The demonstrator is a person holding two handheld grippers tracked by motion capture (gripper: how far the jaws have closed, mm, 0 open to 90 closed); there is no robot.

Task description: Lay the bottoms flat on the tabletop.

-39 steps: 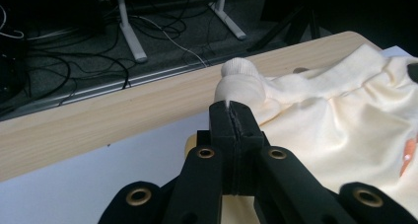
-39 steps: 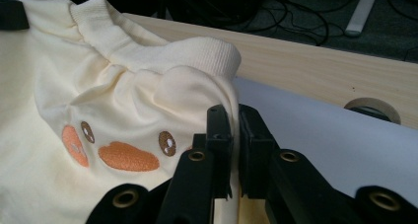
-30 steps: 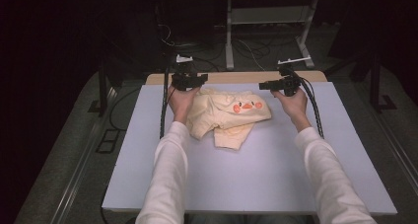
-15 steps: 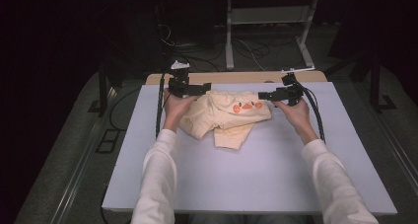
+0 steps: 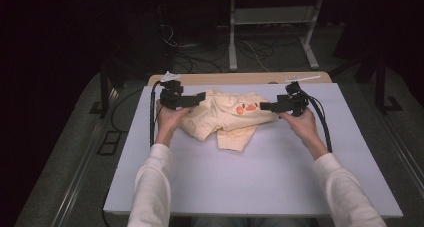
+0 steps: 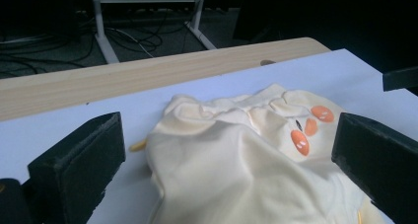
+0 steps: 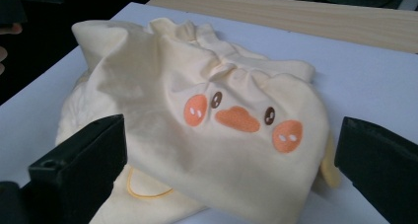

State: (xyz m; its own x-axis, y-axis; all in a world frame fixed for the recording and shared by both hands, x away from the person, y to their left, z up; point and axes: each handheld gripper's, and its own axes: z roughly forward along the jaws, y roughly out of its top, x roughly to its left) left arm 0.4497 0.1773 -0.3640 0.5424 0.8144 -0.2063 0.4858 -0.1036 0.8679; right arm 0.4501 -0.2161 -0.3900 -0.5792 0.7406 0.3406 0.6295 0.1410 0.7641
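A pale yellow garment (image 5: 225, 122) with an orange duck face (image 5: 246, 107) lies crumpled on the far half of the white board (image 5: 250, 187). My left gripper (image 5: 201, 97) sits at its left edge and points right at it. My right gripper (image 5: 263, 106) sits at its right edge and points left. Both have just been opening and stand open. In the left gripper view the garment (image 6: 236, 169) lies ahead between the wide jaws of the left gripper (image 6: 226, 155), untouched by the pads. In the right gripper view the duck face (image 7: 236, 118) lies ahead of the right gripper (image 7: 229, 150).
The white board rests on a wooden table, whose edge (image 5: 240, 78) shows at the back. Behind it a metal stand (image 5: 232, 42) and loose cables (image 5: 200, 62) sit on the dark floor. Each gripper's cable (image 5: 151, 117) trails over the board beside the forearm.
Both grippers have come a little toward the person and turned inward, so that they now face each other across the garment. Their jaws are wider. The garment has not moved.
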